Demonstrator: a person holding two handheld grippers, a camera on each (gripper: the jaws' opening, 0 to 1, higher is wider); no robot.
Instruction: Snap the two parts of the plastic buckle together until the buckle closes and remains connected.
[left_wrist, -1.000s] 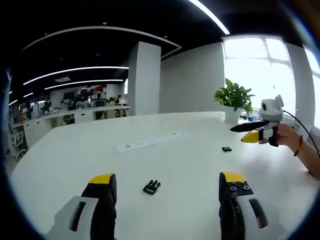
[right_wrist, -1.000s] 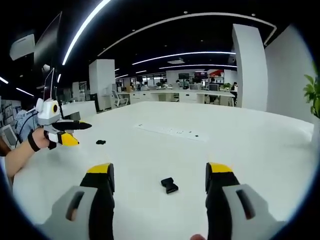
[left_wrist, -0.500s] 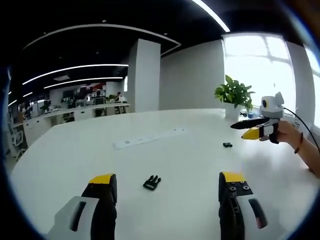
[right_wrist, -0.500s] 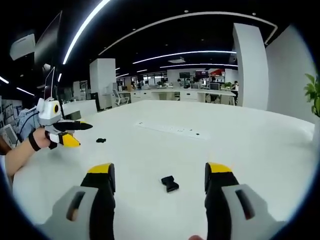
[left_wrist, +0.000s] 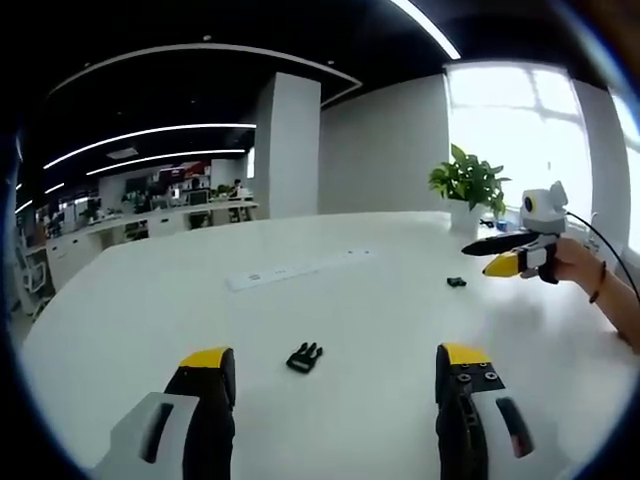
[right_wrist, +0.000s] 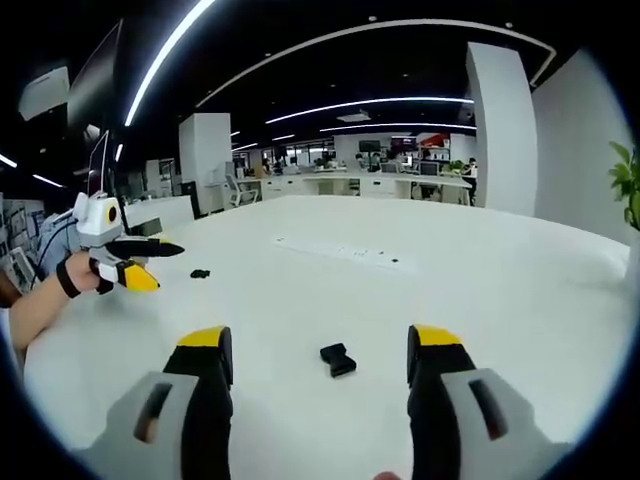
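Buckle halves are lying apart on the white surface (left_wrist: 120, 320), not yet joined. In the left gripper view, the pronged half (left_wrist: 304, 356) is sitting just ahead of the left claw (left_wrist: 335, 368), roughly between its two yellow-tipped jaws, which are standing wide apart and holding nothing. The other half (left_wrist: 456, 282) is showing as a small dark piece far off to the right in that view, near the right claw (left_wrist: 497, 256), which a hand (left_wrist: 575, 268) is holding above the surface; its jaws there are looking parted and are carrying nothing.

In the right gripper view, the socket half (right_wrist: 337, 359) is lying on the surface (right_wrist: 500, 290) just ahead of the right claw (right_wrist: 320, 349), between its widely spread, empty jaws. The pronged half (right_wrist: 200, 273) is appearing as a small dark spot further left, close to the left claw (right_wrist: 148, 262), which a hand (right_wrist: 82, 278) with a dark wrist strap is holding, its jaws a little parted and empty.

A long white power strip (left_wrist: 300, 270) is lying flat further out on the surface, also showing in the right gripper view (right_wrist: 345, 254). A potted green plant (left_wrist: 468, 190) is standing at the far edge by the bright window (left_wrist: 520, 130). A white pillar (left_wrist: 292, 150) and rows of office desks are sitting in the background.
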